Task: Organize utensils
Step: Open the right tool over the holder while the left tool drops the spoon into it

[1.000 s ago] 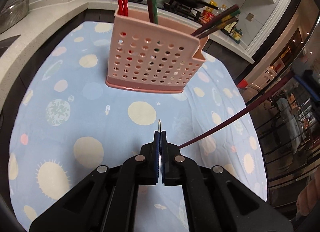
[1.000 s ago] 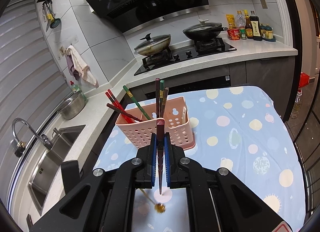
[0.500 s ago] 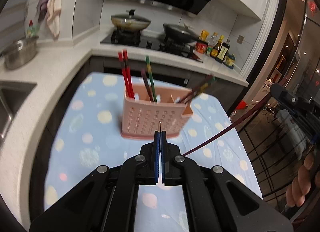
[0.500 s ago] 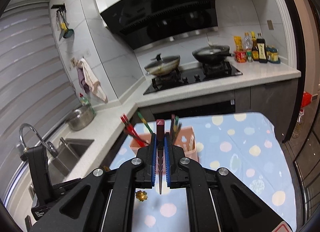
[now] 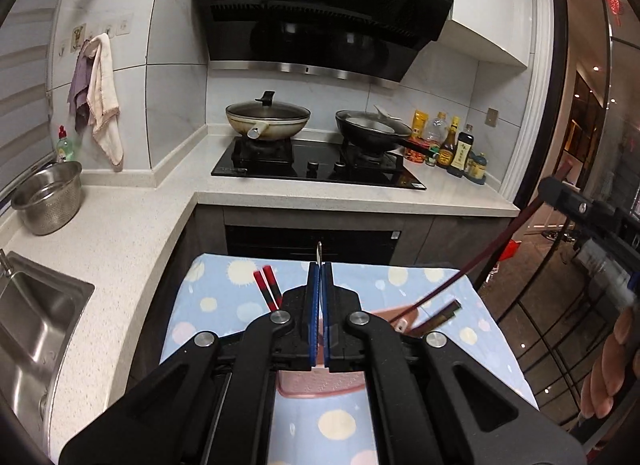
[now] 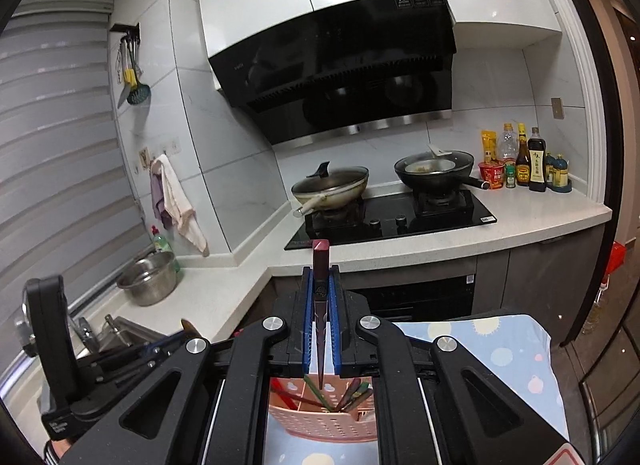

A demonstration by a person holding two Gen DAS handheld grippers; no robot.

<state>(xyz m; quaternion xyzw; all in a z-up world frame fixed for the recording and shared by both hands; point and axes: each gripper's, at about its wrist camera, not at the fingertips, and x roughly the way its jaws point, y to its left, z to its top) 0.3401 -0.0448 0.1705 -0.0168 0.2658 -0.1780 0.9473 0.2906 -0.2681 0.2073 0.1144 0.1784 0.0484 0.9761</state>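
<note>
My left gripper (image 5: 319, 265) is shut on a thin metal utensil handle (image 5: 319, 252) whose tip pokes out above the pads. My right gripper (image 6: 321, 269) is shut on a dark maroon chopstick (image 6: 321, 297) that runs down between the pads, its tip over the pink perforated utensil holder (image 6: 320, 423). The holder holds several red, green and brown chopsticks (image 6: 352, 393). In the left wrist view the holder (image 5: 320, 387) is mostly hidden under my gripper, with red chopsticks (image 5: 267, 289) sticking up. The maroon chopstick (image 5: 480, 261) slants in from the right gripper at the right.
The holder stands on a table with a blue polka-dot cloth (image 5: 224, 305). Behind are a counter, a stove (image 5: 320, 165) with two pans, sauce bottles (image 5: 456, 149), a steel colander (image 5: 48, 201) and a sink (image 5: 32, 325). The left gripper's body (image 6: 60, 345) is low left.
Both grippers have risen and tilted up, so the views swung from the table to the kitchen wall. The holder now lies low, under both grippers. Both keep their grip.
</note>
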